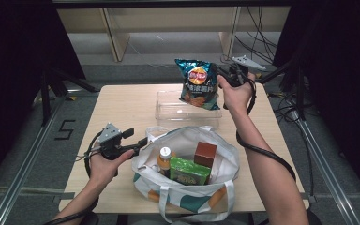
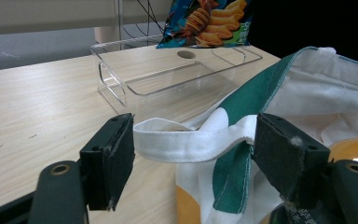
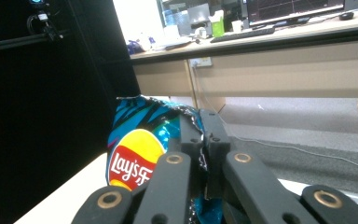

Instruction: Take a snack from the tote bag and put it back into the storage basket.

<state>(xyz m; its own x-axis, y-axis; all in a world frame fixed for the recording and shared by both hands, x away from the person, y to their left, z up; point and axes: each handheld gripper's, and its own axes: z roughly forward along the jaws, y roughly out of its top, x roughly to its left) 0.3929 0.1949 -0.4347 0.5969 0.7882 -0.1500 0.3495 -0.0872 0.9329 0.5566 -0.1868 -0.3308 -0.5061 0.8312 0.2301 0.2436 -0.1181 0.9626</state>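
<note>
My right gripper [image 1: 221, 73] is shut on the top edge of a blue Lay's chip bag [image 1: 198, 84], which hangs above the far end of a clear plastic tray [image 1: 168, 112]. In the right gripper view the jaws [image 3: 200, 117] pinch the crinkled top of the chip bag [image 3: 137, 149]. My left gripper [image 1: 139, 141] sits at the left rim of a white and green tote bag [image 1: 226, 157]. Its jaws [image 2: 196, 125] stand wide open, and the bag's white handle strap [image 2: 191, 144] lies across the gap between them. The chip bag [image 2: 209, 21] hangs over the tray [image 2: 121, 88] beyond.
Inside the tote bag stand an orange-capped bottle [image 1: 165, 157], a green box [image 1: 190, 171] and a brown box [image 1: 205, 153]. The wooden table [image 1: 122, 103] has bare room at the left. Cables trail from both grippers.
</note>
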